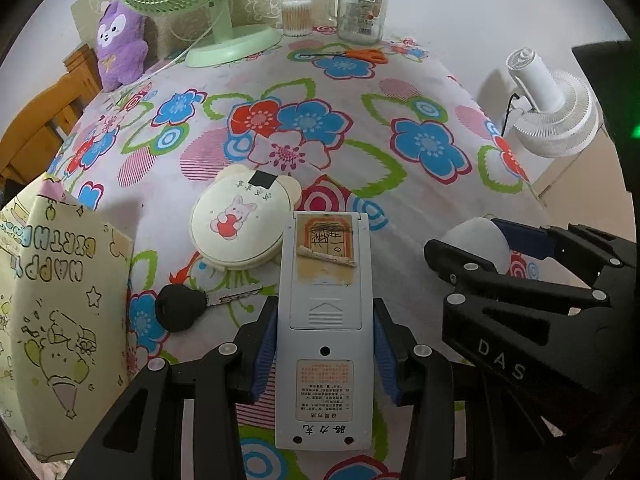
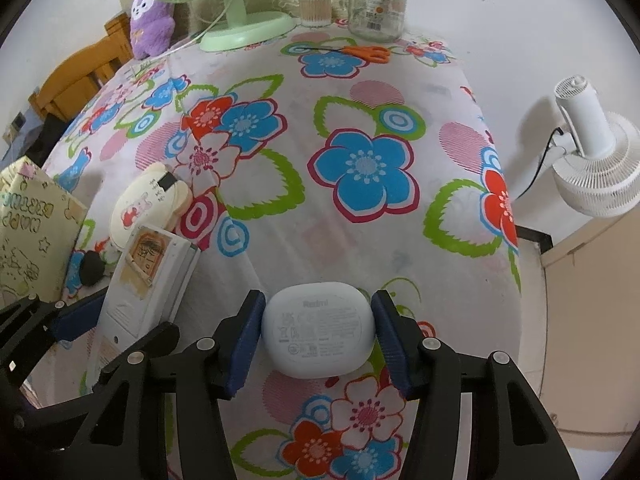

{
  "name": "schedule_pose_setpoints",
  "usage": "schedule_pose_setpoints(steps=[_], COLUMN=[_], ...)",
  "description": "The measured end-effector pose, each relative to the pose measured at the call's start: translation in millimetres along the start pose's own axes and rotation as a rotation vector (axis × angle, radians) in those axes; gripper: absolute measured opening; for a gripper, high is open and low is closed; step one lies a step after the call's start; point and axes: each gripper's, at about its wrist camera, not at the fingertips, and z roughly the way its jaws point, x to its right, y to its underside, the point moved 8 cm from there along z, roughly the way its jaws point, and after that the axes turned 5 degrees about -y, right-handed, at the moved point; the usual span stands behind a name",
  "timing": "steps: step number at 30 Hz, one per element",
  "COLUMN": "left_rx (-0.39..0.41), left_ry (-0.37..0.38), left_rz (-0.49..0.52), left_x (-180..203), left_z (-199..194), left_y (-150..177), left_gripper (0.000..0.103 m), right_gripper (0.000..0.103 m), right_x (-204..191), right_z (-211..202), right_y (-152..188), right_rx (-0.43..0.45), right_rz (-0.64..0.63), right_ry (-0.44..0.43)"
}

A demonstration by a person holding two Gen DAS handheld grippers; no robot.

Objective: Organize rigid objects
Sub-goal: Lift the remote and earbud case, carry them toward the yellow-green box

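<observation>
My left gripper (image 1: 325,344) is shut on a grey-white remote control (image 1: 325,320), held back side up above the flowered tablecloth; it also shows in the right wrist view (image 2: 140,280). My right gripper (image 2: 318,328) is shut on a white earbud case (image 2: 319,334), which shows in the left wrist view (image 1: 476,242) at the right. A cream round bear-eared case (image 1: 240,220) and a black-headed key (image 1: 188,307) lie on the table just left of the remote. A yellow "Happy Birthday" box (image 1: 56,320) stands at the left edge.
At the table's far edge stand a green desk fan (image 1: 224,40), a purple plush toy (image 1: 120,46), a cotton-swab tub (image 1: 297,16), a glass jar (image 1: 362,10) and orange scissors (image 1: 362,55). A white floor fan (image 1: 556,116) stands off the table's right side. A wooden chair (image 1: 44,128) is at the left.
</observation>
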Motion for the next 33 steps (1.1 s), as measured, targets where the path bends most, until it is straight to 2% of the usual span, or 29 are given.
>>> schedule_pose_setpoints(steps=[19, 33], left_rx=[0.050, 0.117], left_ry=[0.052, 0.069], left_rz=[0.035, 0.037], left_x=[-20.0, -58.4], left_z=[-52.6, -101.8], left_y=[-27.7, -48.2], left_gripper=[0.045, 0.045], right_gripper=[0.058, 0.058], right_x=[-23.0, -48.4], right_z=[-65.5, -123.1], right_y=[-26.0, -45.6], right_rx=[0.090, 0.176], right_rz=[0.065, 0.118], right_ry=[0.041, 0.088])
